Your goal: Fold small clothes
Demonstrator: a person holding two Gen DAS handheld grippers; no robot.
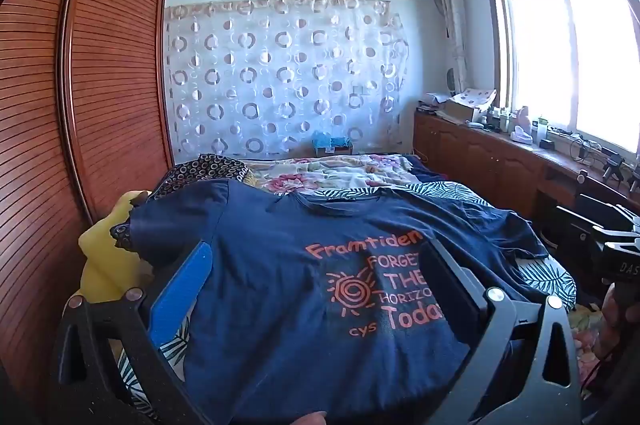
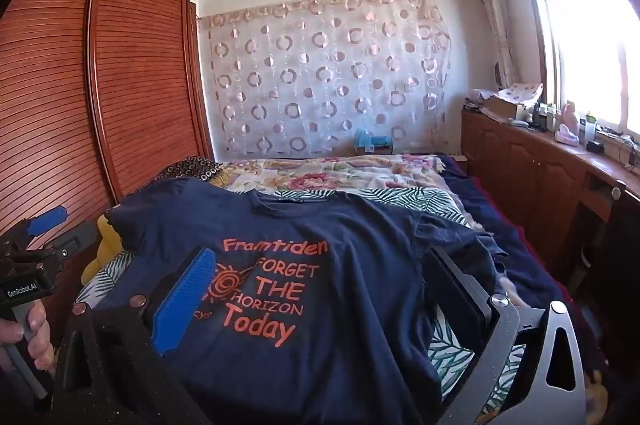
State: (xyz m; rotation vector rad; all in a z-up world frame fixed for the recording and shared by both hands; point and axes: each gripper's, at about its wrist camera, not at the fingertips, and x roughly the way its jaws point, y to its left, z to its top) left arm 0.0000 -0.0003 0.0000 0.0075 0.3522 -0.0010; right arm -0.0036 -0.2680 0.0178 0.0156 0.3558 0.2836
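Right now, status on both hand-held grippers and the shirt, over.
Left hand-held gripper open, above the shirt. Right hand-held gripper open, holding nothing. Navy T-shirt spread print-up on the bed, unfolded. Dark garment lies beside its right sleeve.

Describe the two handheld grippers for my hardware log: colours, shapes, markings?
Both match: the left gripper and right gripper have black, triangular-cutout frames with round silver bolts. One of the fingers carries a ridged blue pad; the other looks dark. In the right wrist view, the left gripper's black body reads "GenRobot.AI" above a grey handle, gripped by a bare hand.
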